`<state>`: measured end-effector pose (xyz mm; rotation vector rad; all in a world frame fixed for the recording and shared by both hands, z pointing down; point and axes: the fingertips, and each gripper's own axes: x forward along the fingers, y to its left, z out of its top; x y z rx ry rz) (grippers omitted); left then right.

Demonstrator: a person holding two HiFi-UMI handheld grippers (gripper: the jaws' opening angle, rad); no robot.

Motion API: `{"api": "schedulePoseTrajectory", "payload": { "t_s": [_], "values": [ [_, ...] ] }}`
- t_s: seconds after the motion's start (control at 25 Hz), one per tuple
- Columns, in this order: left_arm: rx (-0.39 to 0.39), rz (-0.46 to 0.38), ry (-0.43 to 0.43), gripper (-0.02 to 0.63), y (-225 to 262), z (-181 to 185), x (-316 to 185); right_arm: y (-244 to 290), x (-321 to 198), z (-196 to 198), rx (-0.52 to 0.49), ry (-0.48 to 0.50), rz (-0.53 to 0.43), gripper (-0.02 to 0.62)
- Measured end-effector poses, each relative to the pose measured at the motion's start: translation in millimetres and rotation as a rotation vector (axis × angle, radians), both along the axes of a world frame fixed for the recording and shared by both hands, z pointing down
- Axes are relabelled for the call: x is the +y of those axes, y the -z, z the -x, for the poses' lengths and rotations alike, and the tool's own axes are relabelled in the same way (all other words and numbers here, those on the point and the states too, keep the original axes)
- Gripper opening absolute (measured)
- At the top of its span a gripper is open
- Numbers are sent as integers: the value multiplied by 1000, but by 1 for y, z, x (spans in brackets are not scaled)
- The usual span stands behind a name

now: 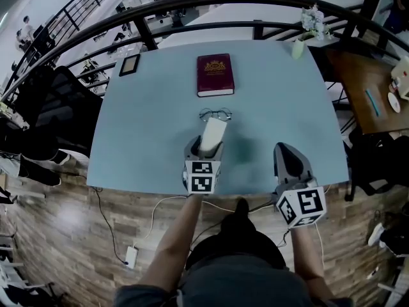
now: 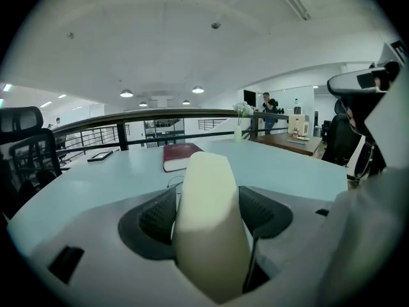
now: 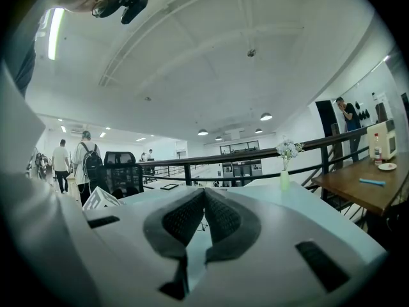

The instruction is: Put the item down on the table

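The left tongs (image 2: 208, 200) are clamped on a cream, smooth, oblong rounded case (image 2: 211, 226), held above the near part of the pale blue counter (image 1: 140, 126), just short of a pair of thin-rimmed spectacles (image 1: 215, 114). The case seems not yet set down, so the carrying step looks to be in hand. Next it likely needs lowering until it rests flat, then release, keeping off the spectacles. The right tongs (image 3: 204, 196) are pressed together on nothing, near the counter's near edge. A dark red hardback book (image 1: 215, 74) farther back bears a gold emblem; no lettering on it can be read.
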<state>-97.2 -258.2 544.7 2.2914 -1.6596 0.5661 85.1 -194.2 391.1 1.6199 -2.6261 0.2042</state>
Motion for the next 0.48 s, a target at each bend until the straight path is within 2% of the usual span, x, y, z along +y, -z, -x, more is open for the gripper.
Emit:
{"api": "schedulePoseTrajectory", "payload": {
  "t_s": [0.48],
  "values": [
    [-29, 91, 14, 310, -46, 5, -2, -2, -3, 5, 12, 14, 10, 3]
  ]
}}
